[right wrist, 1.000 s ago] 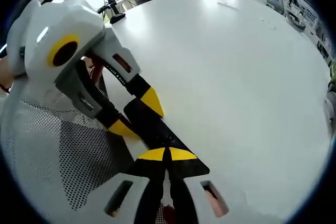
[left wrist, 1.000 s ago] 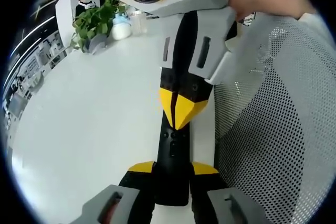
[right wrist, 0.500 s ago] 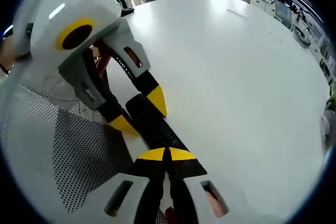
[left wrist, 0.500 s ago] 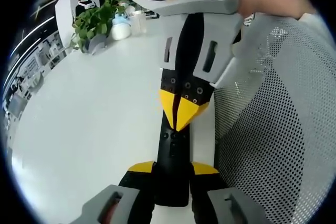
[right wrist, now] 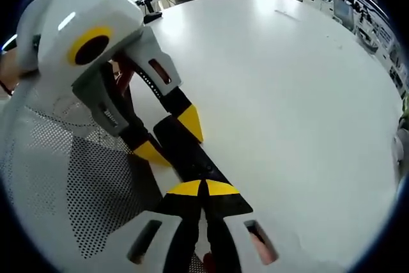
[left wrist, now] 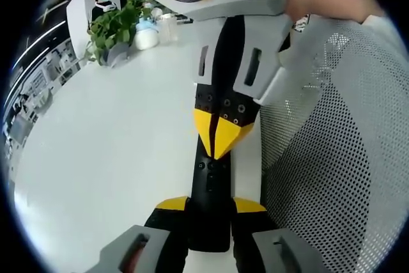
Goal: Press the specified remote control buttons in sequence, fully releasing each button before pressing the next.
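Note:
A slim black remote (left wrist: 209, 180) lies lengthwise on the white table (left wrist: 108, 139). My left gripper (left wrist: 209, 206) is shut on its near end, one yellow-tipped jaw on each side. My right gripper (left wrist: 220, 137) comes down from above with its yellow tips shut together, resting on the remote's button face. In the right gripper view, the right gripper (right wrist: 203, 188) has its closed tips on the remote (right wrist: 185, 148). There the left gripper (right wrist: 170, 137) reaches in from the left and clamps the remote's far end.
A grey mesh chair back (left wrist: 332, 158) stands close beside the remote, also seen as the chair back (right wrist: 70, 177). A potted plant (left wrist: 115, 27), a white bottle (left wrist: 148, 33) and a sign card (left wrist: 96, 1) sit at the far table edge. The open tabletop (right wrist: 300, 94) stretches away.
The right gripper's body rocked slightly, while its shut tips stay at the same spot on the remote. The left gripper's hold is unchanged.

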### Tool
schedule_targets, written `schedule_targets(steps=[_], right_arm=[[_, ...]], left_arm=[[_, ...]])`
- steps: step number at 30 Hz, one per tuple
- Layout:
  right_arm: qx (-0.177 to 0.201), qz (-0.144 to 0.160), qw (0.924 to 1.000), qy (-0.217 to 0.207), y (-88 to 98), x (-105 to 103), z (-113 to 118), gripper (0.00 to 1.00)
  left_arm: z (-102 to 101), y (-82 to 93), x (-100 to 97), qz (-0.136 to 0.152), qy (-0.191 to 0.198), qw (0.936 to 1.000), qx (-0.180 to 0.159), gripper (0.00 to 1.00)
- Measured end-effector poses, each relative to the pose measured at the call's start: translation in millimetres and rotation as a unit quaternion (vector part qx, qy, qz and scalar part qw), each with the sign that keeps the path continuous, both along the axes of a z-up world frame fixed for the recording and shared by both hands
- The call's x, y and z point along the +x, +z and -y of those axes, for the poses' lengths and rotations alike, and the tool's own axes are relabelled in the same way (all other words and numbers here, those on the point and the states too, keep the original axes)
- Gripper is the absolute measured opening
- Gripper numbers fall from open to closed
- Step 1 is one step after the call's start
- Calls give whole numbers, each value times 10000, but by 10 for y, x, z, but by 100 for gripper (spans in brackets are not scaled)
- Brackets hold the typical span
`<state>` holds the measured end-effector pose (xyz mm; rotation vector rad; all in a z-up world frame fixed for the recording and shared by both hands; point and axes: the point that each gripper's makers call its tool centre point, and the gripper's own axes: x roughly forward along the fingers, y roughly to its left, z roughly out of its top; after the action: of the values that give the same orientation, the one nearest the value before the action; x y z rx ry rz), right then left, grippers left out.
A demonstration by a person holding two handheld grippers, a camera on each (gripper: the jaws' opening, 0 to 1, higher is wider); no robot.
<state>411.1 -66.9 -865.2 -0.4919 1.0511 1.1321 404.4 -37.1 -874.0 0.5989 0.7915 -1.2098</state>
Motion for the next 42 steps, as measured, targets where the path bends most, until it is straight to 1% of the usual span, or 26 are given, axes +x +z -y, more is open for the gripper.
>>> schedule_targets(steps=[4,8,17,30,42], right_arm=[[6,61,9999,101,-1,0,2,0],[-2,58,9999,120,-2,-2,5,0],[-66,-175,9998,14,-8,-27,53,0],[-60,-247,9997,36,-8,-39,90,0],[-137,-289,9994,114,-12,-68,145,0]], left_arm=[[-1,-2,1,3,-7,10000,-12,25],[0,-1,2,4,-13,10000,-19,25],[-1,-5,5,3,-15,10000,-27,25],[0,1,2,6,-18,10000,-42,25],[-1,-1,3,5,-20,10000,-56,25]])
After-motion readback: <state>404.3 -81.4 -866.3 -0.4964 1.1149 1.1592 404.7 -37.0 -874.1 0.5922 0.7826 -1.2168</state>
